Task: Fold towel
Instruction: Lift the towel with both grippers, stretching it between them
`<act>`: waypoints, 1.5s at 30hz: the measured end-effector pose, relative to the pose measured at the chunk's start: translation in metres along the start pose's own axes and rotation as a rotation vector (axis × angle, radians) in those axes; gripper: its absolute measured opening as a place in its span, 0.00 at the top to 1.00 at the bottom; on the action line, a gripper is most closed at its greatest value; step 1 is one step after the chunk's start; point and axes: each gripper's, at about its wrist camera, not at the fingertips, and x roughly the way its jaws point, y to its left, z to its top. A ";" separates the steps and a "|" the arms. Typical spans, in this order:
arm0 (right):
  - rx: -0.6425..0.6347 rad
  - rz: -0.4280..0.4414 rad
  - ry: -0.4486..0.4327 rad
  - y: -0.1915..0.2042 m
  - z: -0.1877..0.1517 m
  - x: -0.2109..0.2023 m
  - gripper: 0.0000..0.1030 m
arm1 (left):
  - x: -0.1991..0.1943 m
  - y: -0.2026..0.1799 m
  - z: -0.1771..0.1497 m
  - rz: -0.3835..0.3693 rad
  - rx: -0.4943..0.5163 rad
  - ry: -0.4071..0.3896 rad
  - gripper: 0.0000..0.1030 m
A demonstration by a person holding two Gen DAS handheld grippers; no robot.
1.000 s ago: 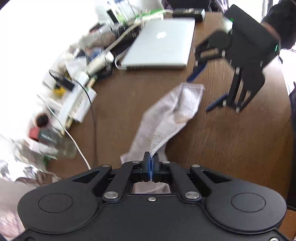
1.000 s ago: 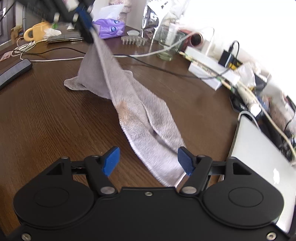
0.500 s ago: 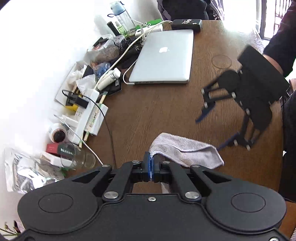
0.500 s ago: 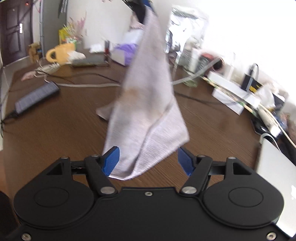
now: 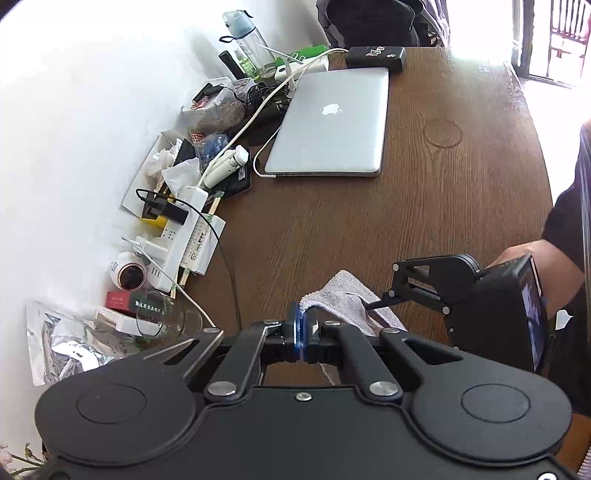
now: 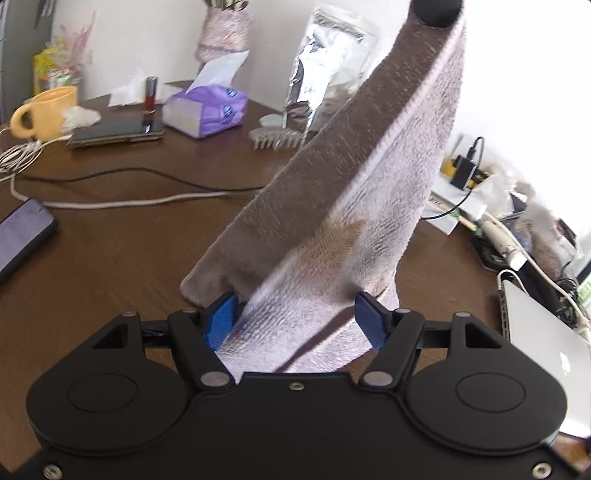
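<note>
A grey towel (image 6: pixel 351 206) hangs in the air over the brown table (image 5: pixel 424 221). My left gripper (image 5: pixel 303 325) is shut on one of its corners, with the cloth (image 5: pixel 347 299) bunched just past the blue pads. In the right wrist view the towel drapes down from the top right, where the left gripper (image 6: pixel 436 11) holds it. Its lower end falls between the spread blue pads (image 6: pixel 221 321) of my right gripper (image 6: pixel 295 321), which is open. In the left wrist view the right gripper (image 5: pixel 373 295) reaches into the cloth from the right.
A shut silver laptop (image 5: pixel 328 122) lies on the far side. Power strips, cables and boxes (image 5: pixel 177 229) crowd the wall edge beside a glass (image 5: pixel 159 314). A yellow mug (image 6: pixel 44 110), phone (image 6: pixel 118 131) and purple tissue box (image 6: pixel 207 110) stand at the other end. A person's arm (image 5: pixel 535 258) is on the right.
The left gripper has lifted the towel off the table. The right gripper has swung in to the hanging lower end, which now sits between its open pads.
</note>
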 end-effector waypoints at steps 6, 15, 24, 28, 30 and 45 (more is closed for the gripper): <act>0.017 -0.005 -0.014 -0.014 -0.017 -0.003 0.61 | -0.007 0.007 -0.005 0.018 -0.005 -0.006 0.99; 0.075 0.046 0.030 -0.057 -0.046 0.000 0.82 | -0.016 0.009 -0.004 0.028 0.005 -0.017 0.99; -0.161 0.143 0.050 -0.109 -0.011 -0.015 0.98 | -0.016 0.003 -0.001 0.033 0.024 0.006 0.99; -0.271 0.189 0.060 -0.133 0.006 -0.022 0.98 | -0.017 0.004 -0.010 0.030 0.019 0.015 0.99; -0.325 0.212 0.064 -0.145 0.014 -0.026 0.98 | -0.016 0.006 -0.017 0.031 0.018 0.020 0.99; -0.728 0.373 0.096 -0.233 0.078 -0.050 0.99 | -0.008 0.044 -0.020 -0.024 0.152 0.035 0.99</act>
